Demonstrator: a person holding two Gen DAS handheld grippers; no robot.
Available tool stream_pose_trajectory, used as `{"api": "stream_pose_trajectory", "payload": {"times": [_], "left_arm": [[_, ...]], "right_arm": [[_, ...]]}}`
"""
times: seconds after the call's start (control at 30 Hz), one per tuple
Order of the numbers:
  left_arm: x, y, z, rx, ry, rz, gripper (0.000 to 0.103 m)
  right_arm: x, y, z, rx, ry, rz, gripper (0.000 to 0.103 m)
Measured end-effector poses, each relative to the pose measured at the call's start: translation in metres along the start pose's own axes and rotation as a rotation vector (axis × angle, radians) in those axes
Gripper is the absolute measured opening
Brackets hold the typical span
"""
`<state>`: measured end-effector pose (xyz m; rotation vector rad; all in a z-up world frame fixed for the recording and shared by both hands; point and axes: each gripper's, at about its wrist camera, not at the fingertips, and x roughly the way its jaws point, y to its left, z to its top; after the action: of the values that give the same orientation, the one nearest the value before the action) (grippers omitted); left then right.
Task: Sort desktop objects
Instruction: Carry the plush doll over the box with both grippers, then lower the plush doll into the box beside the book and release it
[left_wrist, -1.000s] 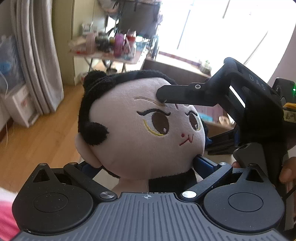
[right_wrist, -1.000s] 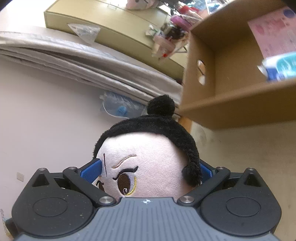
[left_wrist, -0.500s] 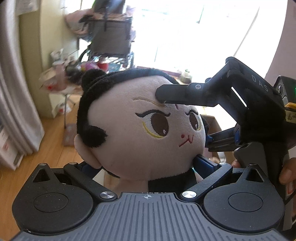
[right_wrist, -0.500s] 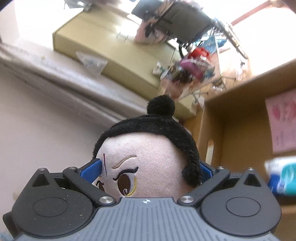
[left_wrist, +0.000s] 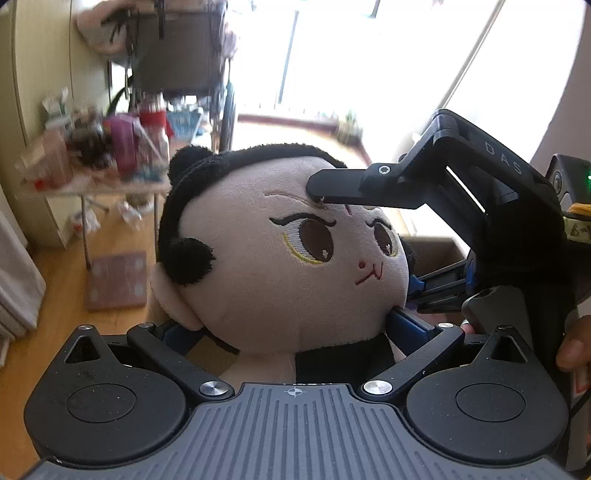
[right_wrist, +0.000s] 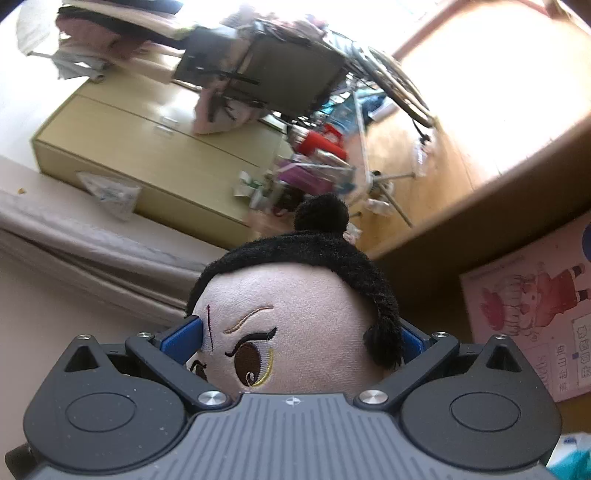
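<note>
1. The plush doll is held up in the air between both tools, well clear of any desk, with wooden floor and a cluttered folding table far behind it.
2. The left tool is closed on the doll at the neck, its blue pads pressed in just under the chin and the ear.
3. The right tool is closed across the head, one blue pad at the brow and the other at the black side tuft; in the left wrist view its black finger lies across the forehead.
4. Handling, as I judge it: light, soft and squashy, not fragile and not slippery (the pile gives the pads plenty of bite). The big round head will flop if held by the thin body alone, so the neck or the sides of the head are the sound places to hold.
5. Materials: short pale velour face, fuzzy black fleece hair with a round bun on top, and flat embroidered eyes, brows and mouth.
6. A brown cardboard box sits near on the right, with a pink printed sheet against its inner wall.
</note>
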<state>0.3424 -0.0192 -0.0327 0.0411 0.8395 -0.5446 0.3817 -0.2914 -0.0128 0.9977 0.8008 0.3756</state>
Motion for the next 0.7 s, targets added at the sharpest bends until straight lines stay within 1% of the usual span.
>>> {"api": "stream_pose_trajectory", "payload": {"times": [0.13, 0.23, 0.43, 0.47, 0.6, 0.7], "left_arm": [[0.024, 0.014, -0.004, 0.0, 0.064, 0.01, 0.103], [0.031, 0.018, -0.014, -0.003, 0.112, 0.016, 0.103], [0.047, 0.03, -0.02, -0.021, 0.211, 0.03, 0.103], [0.049, 0.031, -0.021, -0.016, 0.22, 0.037, 0.103], [0.049, 0.019, -0.025, 0.073, 0.231, 0.09, 0.103], [0.044, 0.017, -0.026, 0.088, 0.211, 0.113, 0.103]], "right_arm": [[0.021, -0.025, -0.006, 0.053, 0.034, -0.012, 0.103], [0.034, -0.039, -0.013, 0.08, 0.067, -0.032, 0.103], [0.05, -0.06, -0.026, 0.128, 0.125, -0.089, 0.103], [0.05, -0.062, -0.029, 0.135, 0.129, -0.097, 0.103], [0.051, -0.073, -0.035, 0.179, 0.141, -0.143, 0.103], [0.049, -0.078, -0.038, 0.218, 0.146, -0.101, 0.103]]}}
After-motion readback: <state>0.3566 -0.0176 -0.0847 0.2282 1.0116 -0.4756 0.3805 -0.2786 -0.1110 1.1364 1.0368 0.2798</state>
